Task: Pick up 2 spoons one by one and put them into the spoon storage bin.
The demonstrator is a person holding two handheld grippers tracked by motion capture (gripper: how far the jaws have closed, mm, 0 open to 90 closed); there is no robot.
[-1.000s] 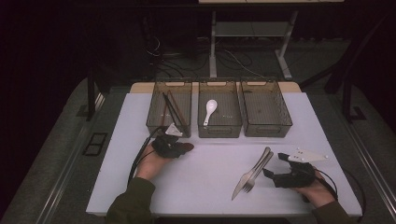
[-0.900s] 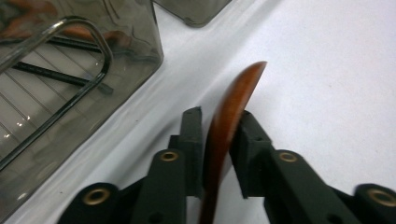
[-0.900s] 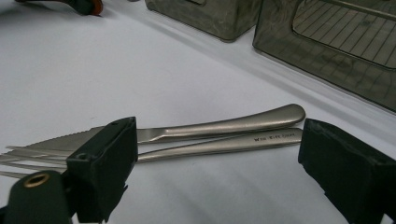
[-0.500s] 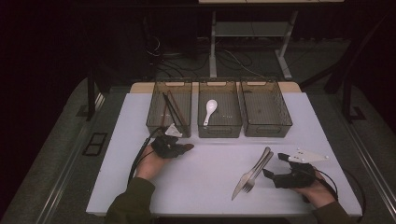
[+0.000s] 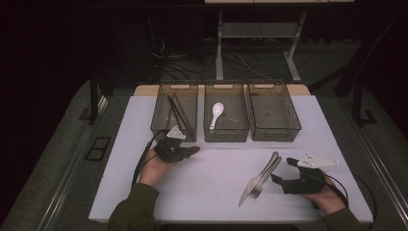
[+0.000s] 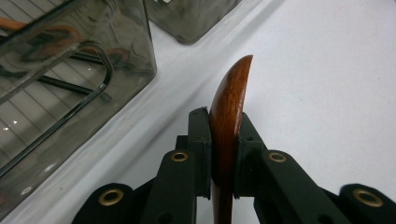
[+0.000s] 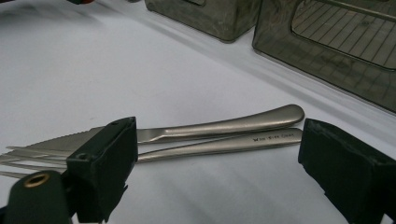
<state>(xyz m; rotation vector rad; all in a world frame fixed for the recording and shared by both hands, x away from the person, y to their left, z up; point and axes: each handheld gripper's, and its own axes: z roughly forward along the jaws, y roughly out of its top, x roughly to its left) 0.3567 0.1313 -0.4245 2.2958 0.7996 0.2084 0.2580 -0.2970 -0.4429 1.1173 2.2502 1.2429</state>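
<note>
My left gripper [image 6: 223, 154] pinches a brown wooden spoon [image 6: 229, 107] edge-on between its jaws, just in front of the left bin [image 5: 174, 111] on the white table [image 5: 216, 187]. My right gripper [image 7: 215, 163] has its jaws spread wide either side of the knife [image 7: 219, 125] and fork [image 7: 210, 145], which lie together, handles touching, on the table near the right bin [image 5: 273, 109].

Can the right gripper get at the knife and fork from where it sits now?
Probably yes. The right gripper is open beside the knife and fork, which lie together on the bare white table, with nothing between them.
</note>
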